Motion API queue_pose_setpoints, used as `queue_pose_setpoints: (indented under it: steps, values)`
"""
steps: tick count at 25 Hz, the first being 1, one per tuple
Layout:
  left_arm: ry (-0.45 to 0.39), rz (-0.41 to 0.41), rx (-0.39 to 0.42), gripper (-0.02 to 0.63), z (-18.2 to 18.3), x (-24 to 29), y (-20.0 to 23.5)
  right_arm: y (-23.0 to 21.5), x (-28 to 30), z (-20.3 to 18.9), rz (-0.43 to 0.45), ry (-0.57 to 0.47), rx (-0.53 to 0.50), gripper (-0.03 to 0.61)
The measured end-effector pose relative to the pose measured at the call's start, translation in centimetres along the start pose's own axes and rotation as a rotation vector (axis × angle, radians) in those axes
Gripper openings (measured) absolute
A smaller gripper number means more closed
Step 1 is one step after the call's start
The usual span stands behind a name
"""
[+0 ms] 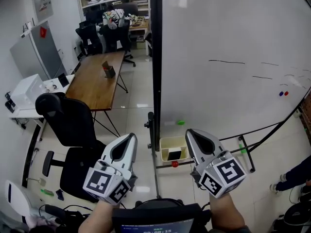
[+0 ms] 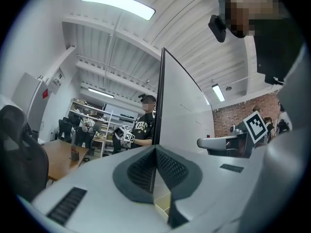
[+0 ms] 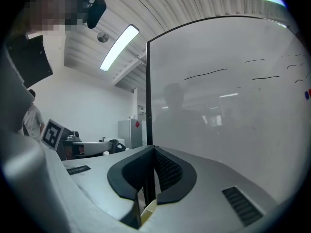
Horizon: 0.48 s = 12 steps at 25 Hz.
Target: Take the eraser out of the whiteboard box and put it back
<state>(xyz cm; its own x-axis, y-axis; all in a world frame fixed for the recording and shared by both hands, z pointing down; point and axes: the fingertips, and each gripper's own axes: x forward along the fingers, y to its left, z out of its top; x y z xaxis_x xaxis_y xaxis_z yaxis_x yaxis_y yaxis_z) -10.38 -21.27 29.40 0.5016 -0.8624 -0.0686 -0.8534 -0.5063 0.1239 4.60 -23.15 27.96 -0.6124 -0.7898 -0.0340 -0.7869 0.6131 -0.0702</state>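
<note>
Person stands at the whiteboard (image 1: 228,81) edge with 2 grippers held up side by side, both pointing level at the board.

Left gripper (image 1: 131,136): fingers together at the tips, nothing between them. Its own view shows the pads meeting in a point, with only a bit of the cream box showing through the gap lower down.

Right gripper (image 1: 189,131): fingers pressed together too, nothing held. Its own view shows the pads closed with the board frame behind them.

Box (image 1: 164,142): cream, open top, hung low by the board frame. It sits ahead of and below both sets of fingertips, in the gap between the 2 grippers, a little nearer the right one. Eraser (image 1: 175,154): dark block lying inside the box, touched by neither gripper, well below the fingers. Red knob (image 1: 175,164) just under the box, nearer the person.

Step, as a guess: eraser is in the box and both grippers are empty and raised. That is either the moment before take-out or the finish after put-back. Cannot tell which from this.

If take-out is due, the next move needs 1 gripper, likely the right. Spread its fingers, tip them down, drop into the box mouth, straddle the eraser and close. Watch the box walls: the opening looks snug, so the fingers could knock the rim.
</note>
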Motion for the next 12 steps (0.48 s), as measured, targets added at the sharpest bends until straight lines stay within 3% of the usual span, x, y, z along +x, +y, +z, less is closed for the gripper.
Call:
queue_pose_setpoints:
  steps: [6,12]
  values:
    - [-0.004,0.014,0.009,0.017,0.6,-0.2,-0.3,0.3,-0.1,0.4,0.035,-0.002,-0.002,0.015]
    - [0.01,0.08,0.022,0.017,0.0,-0.3,-1.0,-0.9,-0.6,0.6,0.075,-0.013,-0.005,0.015]
